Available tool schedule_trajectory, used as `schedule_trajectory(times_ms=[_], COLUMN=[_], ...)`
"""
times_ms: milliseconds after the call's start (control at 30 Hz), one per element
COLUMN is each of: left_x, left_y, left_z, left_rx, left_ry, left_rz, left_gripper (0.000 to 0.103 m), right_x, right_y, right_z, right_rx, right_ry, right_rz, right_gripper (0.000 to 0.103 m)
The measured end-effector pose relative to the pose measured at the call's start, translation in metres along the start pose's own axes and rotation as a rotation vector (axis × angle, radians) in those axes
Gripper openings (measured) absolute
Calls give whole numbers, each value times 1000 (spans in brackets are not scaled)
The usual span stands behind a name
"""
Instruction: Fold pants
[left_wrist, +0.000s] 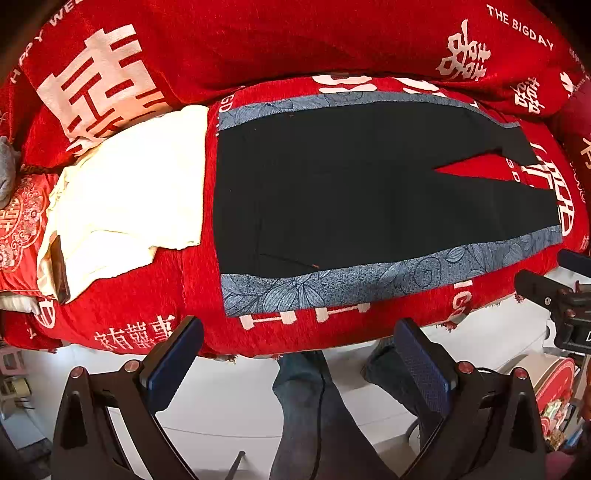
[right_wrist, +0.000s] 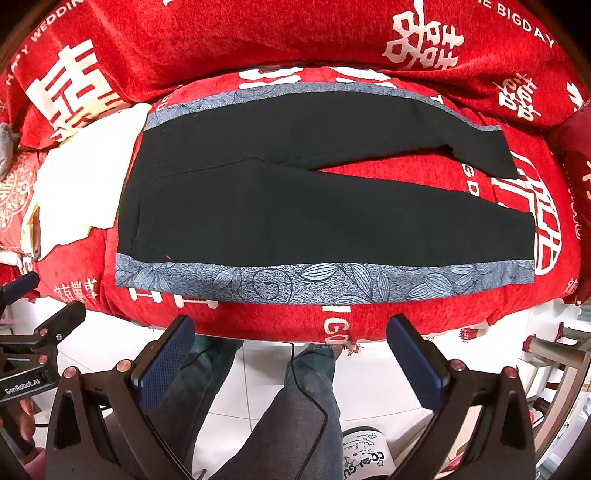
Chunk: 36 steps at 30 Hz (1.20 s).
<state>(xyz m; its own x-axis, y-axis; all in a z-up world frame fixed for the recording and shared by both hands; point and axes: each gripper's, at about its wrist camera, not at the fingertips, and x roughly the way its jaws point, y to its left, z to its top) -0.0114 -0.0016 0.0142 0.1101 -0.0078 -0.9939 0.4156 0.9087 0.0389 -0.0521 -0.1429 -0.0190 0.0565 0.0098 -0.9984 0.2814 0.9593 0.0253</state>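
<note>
Black pants (left_wrist: 351, 184) with grey-blue floral side stripes lie spread flat on a red printed sofa cover (left_wrist: 295, 40), waist at the left and the two legs parted at the right. They also show in the right wrist view (right_wrist: 314, 214). My left gripper (left_wrist: 299, 354) is open and empty, held in front of the sofa's front edge, below the pants' near stripe. My right gripper (right_wrist: 291, 350) is open and empty, likewise in front of the sofa edge. Neither touches the pants.
A cream garment (left_wrist: 129, 199) lies crumpled left of the pants' waist, also in the right wrist view (right_wrist: 85, 181). The person's jeans-clad legs (right_wrist: 303, 406) stand on white floor tiles (left_wrist: 236, 398) before the sofa. A red cushion (right_wrist: 569, 147) sits at the right end.
</note>
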Motion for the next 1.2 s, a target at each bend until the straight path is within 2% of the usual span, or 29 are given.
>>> schedule_trajectory(times_ms=[667, 867, 967, 1067, 1133, 1200], left_x=[8, 7, 8, 10, 12, 15], left_y=[-4, -11, -12, -14, -15, -16], left_z=[-9, -9, -6, -4, -5, -7], left_rx=[-48, -71, -106, -159, -198, -224], left_ry=[31, 19, 5, 2, 15, 27], left_rz=[43, 75, 104, 121, 108, 62], left_gripper=[103, 103, 103, 103, 103, 103], right_x=[8, 9, 10, 13, 18, 23], right_y=[-12, -21, -30, -43, -54, -62], right_z=[-5, -7, -5, -3, -2, -1], right_rx=[1, -14, -3, 25, 59, 88], right_ry=[10, -6, -19, -22, -8, 7], right_rz=[16, 56, 128, 243, 327, 401], right_gripper=[103, 103, 103, 103, 103, 103])
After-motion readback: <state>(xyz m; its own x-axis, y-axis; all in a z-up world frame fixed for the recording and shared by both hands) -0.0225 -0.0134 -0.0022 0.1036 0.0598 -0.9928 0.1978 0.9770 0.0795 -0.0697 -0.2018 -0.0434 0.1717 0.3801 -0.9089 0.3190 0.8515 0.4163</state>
